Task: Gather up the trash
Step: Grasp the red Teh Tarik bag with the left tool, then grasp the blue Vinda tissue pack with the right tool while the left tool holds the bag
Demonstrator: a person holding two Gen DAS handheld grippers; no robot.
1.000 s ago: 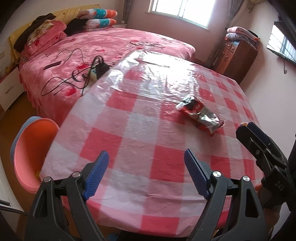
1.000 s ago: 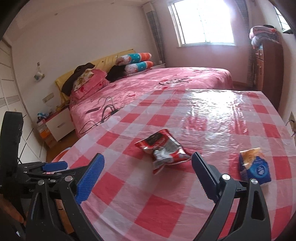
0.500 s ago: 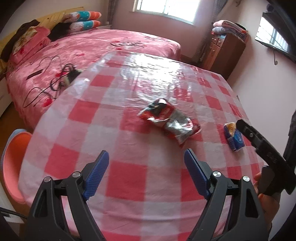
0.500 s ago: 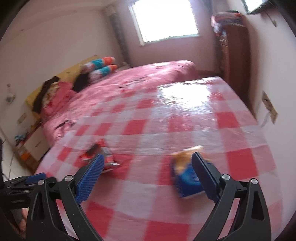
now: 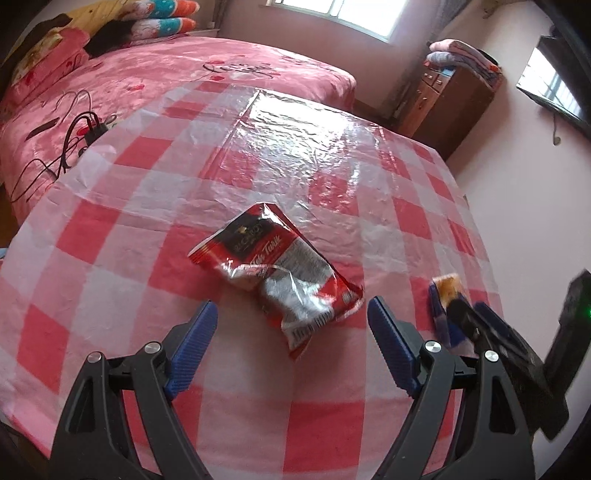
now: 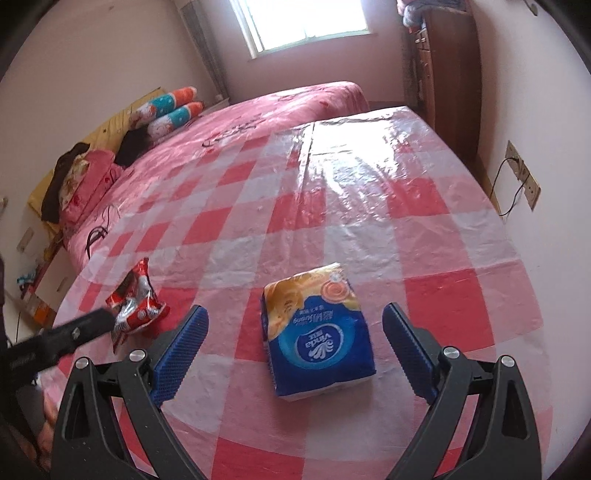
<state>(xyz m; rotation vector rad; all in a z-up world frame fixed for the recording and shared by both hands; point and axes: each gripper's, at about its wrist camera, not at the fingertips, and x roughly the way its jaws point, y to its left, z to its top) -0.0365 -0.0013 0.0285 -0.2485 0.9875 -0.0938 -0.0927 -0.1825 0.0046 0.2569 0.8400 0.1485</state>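
My left gripper (image 5: 291, 314) points down at the table (image 5: 122, 236), which is covered with a red-and-white checked cloth under clear plastic. Its blue-padded jaws stand wide apart with nothing between the pads. Just beyond the tips lies a crumpled red snack wrapper (image 5: 280, 273), flat on the cloth and roughly centred between the two fingers, its silver inner side showing at the near end.

My right gripper (image 6: 295, 339) is likewise spread open and gripping nothing. A blue tissue pack (image 6: 317, 343) with an orange upper part lies flat on the cloth between its fingers; the pads stand clear of it on both sides. The left wrist view shows the pack near the table's right edge, partly hidden behind the right gripper's dark frame. In the right wrist view the wrapper sits well to the left of the pack, near the table's left edge, with a black finger of the left gripper across its lower corner.

Beyond the table are a pink-covered bed (image 5: 147, 74), a window (image 6: 303, 22) and a wooden cabinet (image 5: 454, 99).
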